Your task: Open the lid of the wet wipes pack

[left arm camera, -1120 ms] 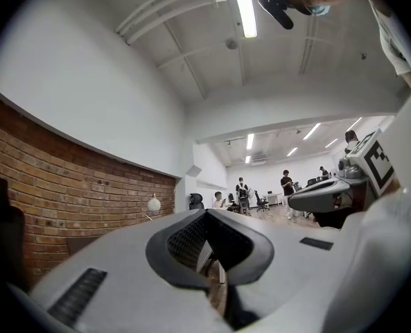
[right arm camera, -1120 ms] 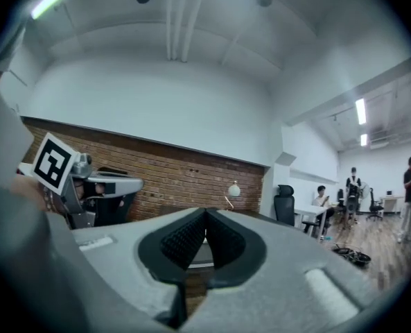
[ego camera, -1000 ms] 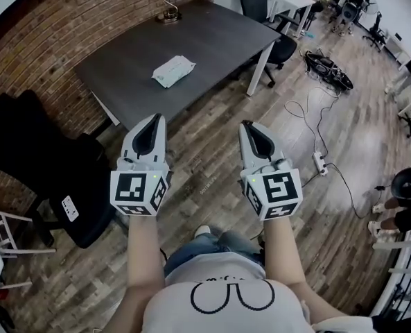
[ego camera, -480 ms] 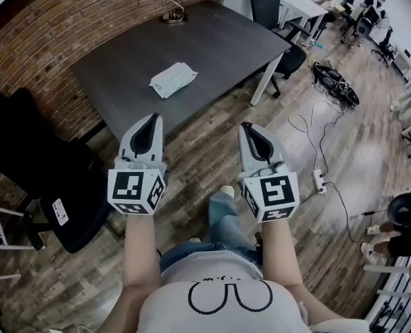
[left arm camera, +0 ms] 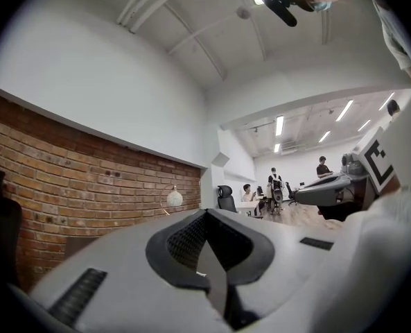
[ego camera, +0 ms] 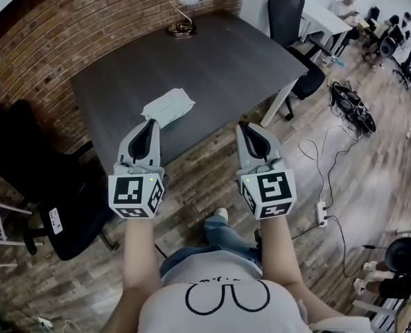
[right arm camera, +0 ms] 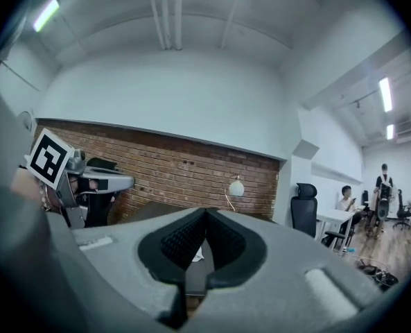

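Two grippers are held level over the wood floor (ego camera: 212,165), side by side and apart. The left gripper (ego camera: 150,127) has its jaws pressed together with nothing between them, and the right gripper (ego camera: 247,130) is the same. Each gripper's own view confirms this: left gripper (left arm camera: 206,217), right gripper (right arm camera: 205,215).

The wet wipes pack (ego camera: 168,107) lies flat on the grey table (ego camera: 219,61), close to its near edge. It is just ahead of the left gripper's tip and not touched. I cannot tell the state of the lid.

The left tip reaches the table's near edge, and the right tip sits just short of it. A lamp (ego camera: 184,9) stands at the far edge by the brick wall (ego camera: 66,26).

A black chair (ego camera: 32,158) crowds the table's left corner. To the right is open floor, with cables (ego camera: 330,165) well apart from the grippers.
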{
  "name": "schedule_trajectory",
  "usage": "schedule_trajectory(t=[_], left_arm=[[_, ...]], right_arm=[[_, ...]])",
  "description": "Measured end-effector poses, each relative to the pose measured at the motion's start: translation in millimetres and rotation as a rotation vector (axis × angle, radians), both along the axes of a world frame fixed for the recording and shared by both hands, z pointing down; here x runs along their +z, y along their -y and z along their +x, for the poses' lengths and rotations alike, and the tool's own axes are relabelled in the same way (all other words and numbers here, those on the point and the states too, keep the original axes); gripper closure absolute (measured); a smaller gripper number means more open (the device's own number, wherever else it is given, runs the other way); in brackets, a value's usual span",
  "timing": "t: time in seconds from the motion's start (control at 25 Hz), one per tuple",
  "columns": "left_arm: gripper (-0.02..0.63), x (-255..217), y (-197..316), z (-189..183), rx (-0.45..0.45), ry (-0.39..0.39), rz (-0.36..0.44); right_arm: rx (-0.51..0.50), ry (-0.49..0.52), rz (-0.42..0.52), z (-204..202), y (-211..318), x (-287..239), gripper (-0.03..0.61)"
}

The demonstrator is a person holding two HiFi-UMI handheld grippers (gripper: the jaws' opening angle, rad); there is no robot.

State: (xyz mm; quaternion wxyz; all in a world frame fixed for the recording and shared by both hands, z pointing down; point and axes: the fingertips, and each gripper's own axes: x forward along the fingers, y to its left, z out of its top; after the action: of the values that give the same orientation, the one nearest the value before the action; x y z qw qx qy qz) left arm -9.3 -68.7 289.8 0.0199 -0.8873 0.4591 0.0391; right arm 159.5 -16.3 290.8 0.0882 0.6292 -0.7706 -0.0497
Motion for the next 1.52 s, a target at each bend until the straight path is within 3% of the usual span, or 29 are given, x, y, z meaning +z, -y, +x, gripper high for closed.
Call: schedule_trajectory(t=[0.28, 0.48, 0.76, 1.0, 1.12, 1.16, 1.52], left_arm=[[0.615, -0.8, 65.6, 28.3, -0.138, -0.007, -0.015], [0.615, 7.0, 93.2, 22.2, -0.246, -0.011, -0.053], [0.615, 20.7, 121.4, 7.2, -0.324, -0.044, -0.097], [0.588, 43.0, 150.1, 7.8, -0.264, -0.013, -0.159], [0.415, 56.5, 171.4, 12.5, -0.206, -0.002, -0.213], [0.398, 60.1, 178.1, 13.7, -0.186, 0.016, -0.223], [0.396, 113.0, 225.8, 24.7, -0.013, 0.314, -0.261]], right_arm=[[-0.126, 0.003, -0.016, 39.1, 89.6, -0.9, 0.581], [-0.259, -0.009, -0.045, 28.0, 134.1, 5.8, 0.581], [-0.327, 0.001, -0.097, 17.7, 169.0, 30.0, 0.581], [-0.353, 0.012, -0.141, 2.6, 200.7, 48.4, 0.581], [-0.351, 0.017, -0.16, -4.7, 220.0, 53.6, 0.581], [-0.35, 0.02, -0.165, -7.9, 227.1, 55.0, 0.581], [-0.344, 0.001, -0.281, -36.6, 277.7, 101.7, 0.581]])
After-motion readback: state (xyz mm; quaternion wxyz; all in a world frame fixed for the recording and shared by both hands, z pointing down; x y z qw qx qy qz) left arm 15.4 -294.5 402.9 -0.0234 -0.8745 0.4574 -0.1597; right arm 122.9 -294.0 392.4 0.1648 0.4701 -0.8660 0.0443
